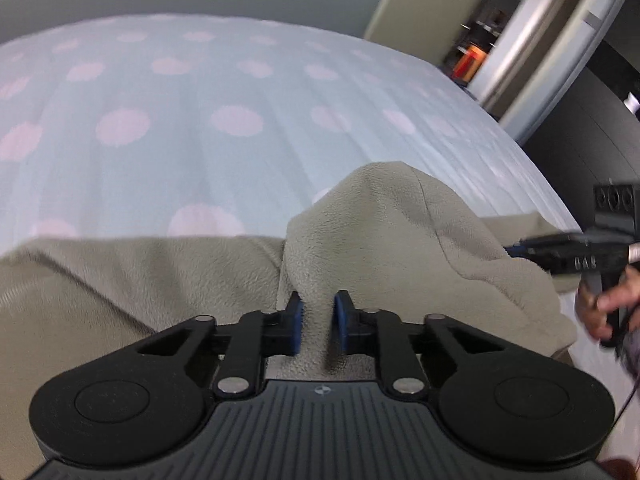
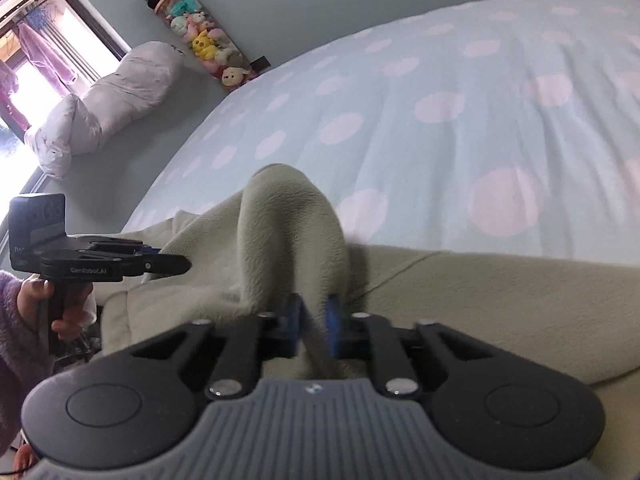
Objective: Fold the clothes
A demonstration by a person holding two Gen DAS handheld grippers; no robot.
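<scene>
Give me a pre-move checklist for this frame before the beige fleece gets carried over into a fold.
1. Left tool pinching fleece: ok, a ridge sits between its blue pads.
2. Right tool pinching fleece: ok, fabric bunched between its pads.
3. Beige fleece garment lifted at both grips: ok, peaks rise ahead of each tool.
4. Polka-dot bedspread ahead bare of other items: ok.
5. Tools apart from each other: ok.
6. Grips on matching corners: cannot tell.

Beige fleece garment (image 1: 400, 240) fills the lower frame; pale blue bedspread (image 1: 200, 120) with pink dots spreads above; black grippers carry blue pads (image 1: 295, 320); purple sleeve (image 2: 16, 340) at lower left
</scene>
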